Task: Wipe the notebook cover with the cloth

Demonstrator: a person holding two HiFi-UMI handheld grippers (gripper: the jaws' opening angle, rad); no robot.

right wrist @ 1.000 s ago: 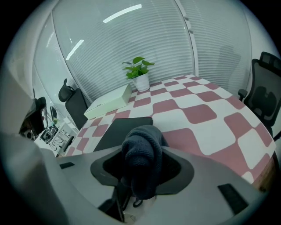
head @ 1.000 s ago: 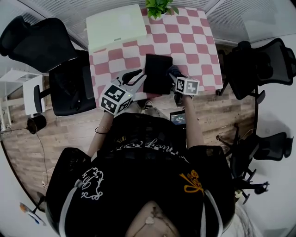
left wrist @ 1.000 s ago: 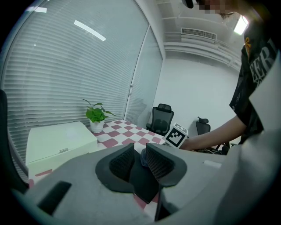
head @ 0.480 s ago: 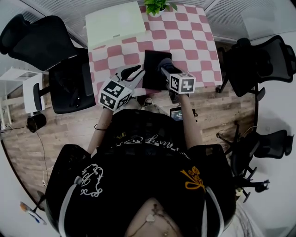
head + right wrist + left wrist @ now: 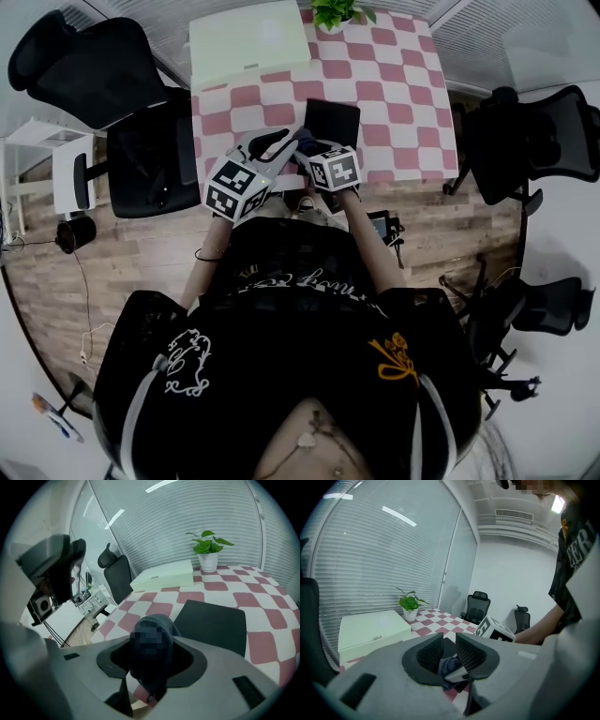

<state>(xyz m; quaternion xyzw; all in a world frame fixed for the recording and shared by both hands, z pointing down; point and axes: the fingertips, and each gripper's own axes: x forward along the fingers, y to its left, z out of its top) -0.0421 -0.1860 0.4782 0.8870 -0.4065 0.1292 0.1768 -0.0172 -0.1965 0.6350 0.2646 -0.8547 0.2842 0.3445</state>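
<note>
Room: an office with a wooden plank floor point(image 5: 141, 272), slatted blinds and black mesh office chairs point(image 5: 89, 75) around the table.
Surface: a table under a red-and-white checked cloth cover point(image 5: 403, 103).
Far end: a pale green flat box point(image 5: 248, 42) and a small green plant in a white pot point(image 5: 208, 550).
Notebook: the flat black rectangular notebook point(image 5: 333, 127) lies closed on the table, near the person's edge.
Right gripper: the right gripper point(image 5: 151, 660) is clamped on a bunched dark blue-grey cloth point(image 5: 150, 681), held at the notebook's near left corner; contact cannot be told.
Left gripper: the left gripper point(image 5: 449, 644) has a narrow gap between its jaws and grips nothing; it hangs just left of the right one, off the notebook.
</note>
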